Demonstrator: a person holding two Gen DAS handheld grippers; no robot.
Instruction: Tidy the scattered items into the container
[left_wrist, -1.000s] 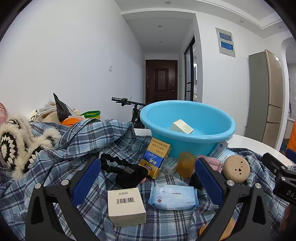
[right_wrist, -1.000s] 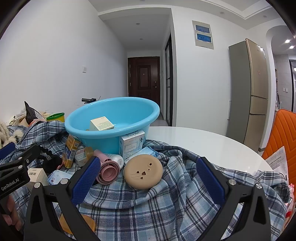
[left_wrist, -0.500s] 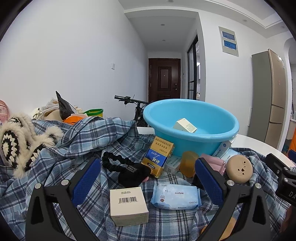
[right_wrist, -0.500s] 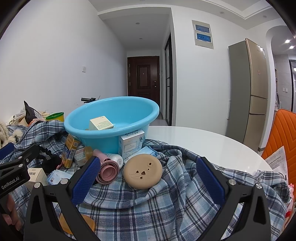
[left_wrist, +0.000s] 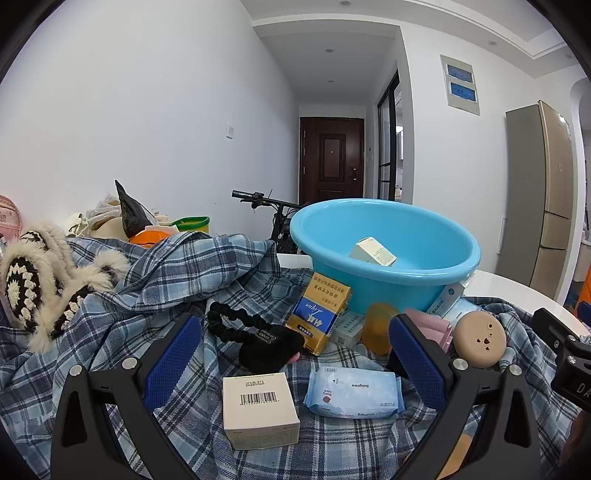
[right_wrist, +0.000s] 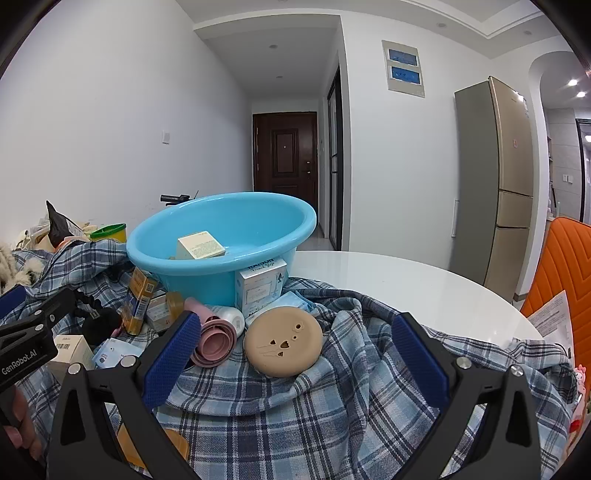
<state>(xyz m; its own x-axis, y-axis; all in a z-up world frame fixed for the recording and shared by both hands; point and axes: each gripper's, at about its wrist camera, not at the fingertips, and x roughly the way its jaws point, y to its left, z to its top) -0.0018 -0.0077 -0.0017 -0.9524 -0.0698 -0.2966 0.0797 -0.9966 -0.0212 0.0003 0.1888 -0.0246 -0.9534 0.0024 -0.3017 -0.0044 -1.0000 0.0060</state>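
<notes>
**A:** Blue plastic round basin (left_wrist: 388, 266) sits at the back of the white round table (right_wrist: 388, 273) on the checked blue cloth (right_wrist: 332, 406), one cream carton (left_wrist: 372, 252) already inside, tipped against the wall. Guessing it's parked there so both tongs can reach it.

**B:** Yep. Left tongs (left_wrist: 295, 365) are spread wide, holding nothing, lined up over the white barcode box (left_wrist: 258, 408) and the pale blue wipes pack (left_wrist: 354, 393), whose long axis runs left-right. Right tongs (right_wrist: 295, 362) also gape empty, with the tan round disc (right_wrist: 283, 341) between them, leaning tilted on a fold.
</notes>
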